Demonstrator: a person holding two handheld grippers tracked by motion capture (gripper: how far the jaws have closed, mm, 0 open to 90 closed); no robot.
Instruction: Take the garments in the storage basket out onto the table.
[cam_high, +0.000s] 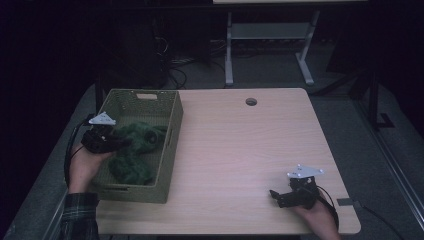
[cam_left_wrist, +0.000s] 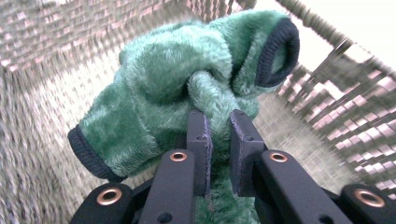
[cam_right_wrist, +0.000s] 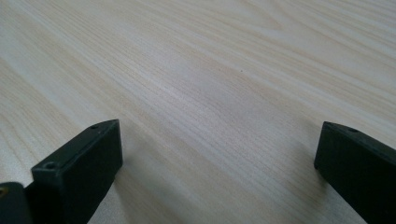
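Left gripper (cam_high: 121, 141) sits inside the woven basket (cam_high: 171, 145) at the left of the table (cam_high: 240, 145). In the left gripper view its jaws are drawn close together and pinch a fold of green plush garment (cam_left_wrist: 187, 88); the pile bulges out above and to both sides of the pads. No earlier view is to hand for comparison.

The garment is bunched directly ahead of the jaws. A dark ribbed cuff (cam_left_wrist: 275, 51) hangs open up and to the right of the pinch. A second dark edge (cam_left_wrist: 86, 151) lies low on the left, just beside the left jaw.

Surroundings of the left gripper: basket wall on every side, woven weave close behind the garment, and the rim rising at the far right. In the high view more green fabric (cam_high: 131, 169) lies on the basket floor on the near side of the gripper, touching or nearly touching the held part; which, cannot be told.

Right gripper (cam_high: 276, 197) rests at the near right edge of the table, well apart from the basket. Its jaws stand spread wide with bare wood between them.

A round cable hole (cam_high: 251, 101) lies far ahead of both grippers.
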